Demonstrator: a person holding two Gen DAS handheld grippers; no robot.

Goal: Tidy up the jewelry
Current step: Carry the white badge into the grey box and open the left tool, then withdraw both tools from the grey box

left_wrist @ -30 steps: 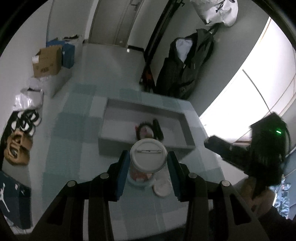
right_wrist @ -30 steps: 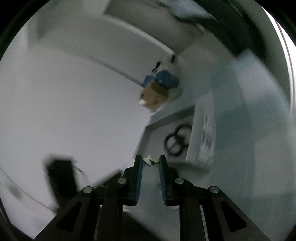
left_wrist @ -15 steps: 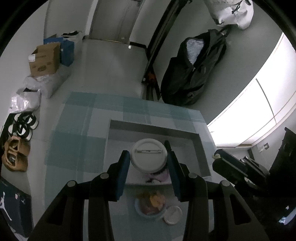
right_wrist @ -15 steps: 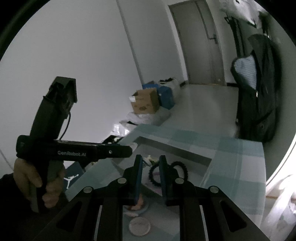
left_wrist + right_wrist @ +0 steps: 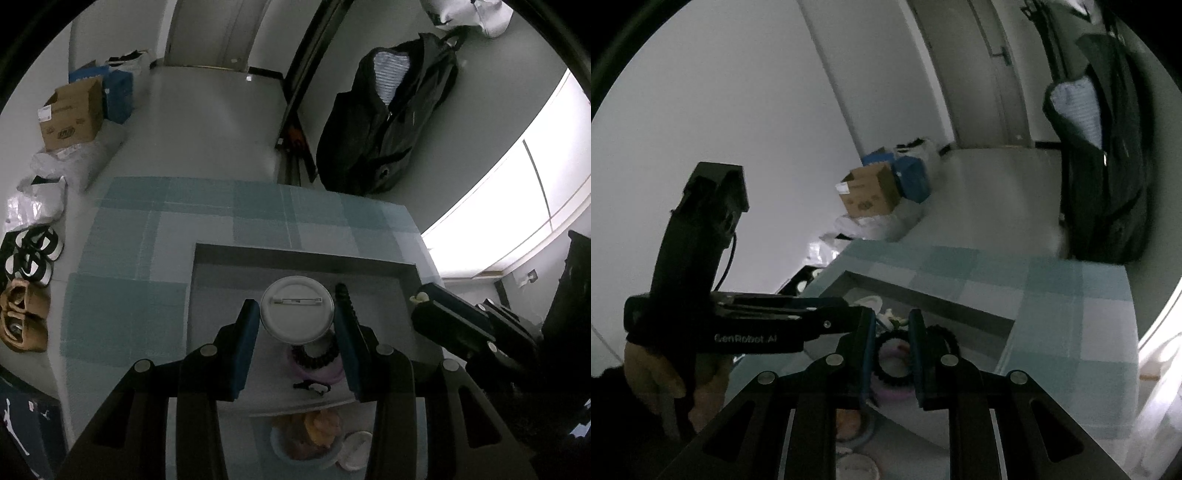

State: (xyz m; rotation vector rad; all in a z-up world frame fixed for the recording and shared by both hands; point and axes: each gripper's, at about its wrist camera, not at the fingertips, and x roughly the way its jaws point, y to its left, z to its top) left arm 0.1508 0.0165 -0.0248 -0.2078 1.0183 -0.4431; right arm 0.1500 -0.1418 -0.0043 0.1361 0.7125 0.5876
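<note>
left gripper (image 5: 297, 321): clenched on a round white pin badge (image 5: 296, 309), back side up, pin bar visible. Badge sits between the two blue pads, held above the grey tray (image 5: 229, 266).
right gripper (image 5: 892, 325): jaws nearly together, pinching a small pale item (image 5: 891, 318) at the tips; too small and dim to identify. Also seen in the left view at the right edge, pale bit at its tip (image 5: 420, 297).
grey tray: shallow rectangular box on a teal checked tablecloth (image 5: 129, 295), long side across the view. Both grippers hang over it.
tray contents: black beaded bracelet (image 5: 314, 354) lying on a pale lilac ring-shaped piece (image 5: 317, 373), near the tray's near-right part; a small black-and-white piece (image 5: 312, 386) just near of that. Another dark notched item (image 5: 343, 295) just right of the badge, partly hidden by the right finger.
outside tray, near side: small dish (image 5: 280, 448) with orange-pink pieces in it; a white round lid or disc (image 5: 356, 456) just right of it, touching or nearly so.
left hand (image 5: 653, 380): wrapped around the left gripper's handle, visible in the right view, far left.
background: cardboard box (image 5: 72, 110) and shoes (image 5: 33, 254) on the floor to the left; dark jacket (image 5: 384, 118) hanging far right.
</note>
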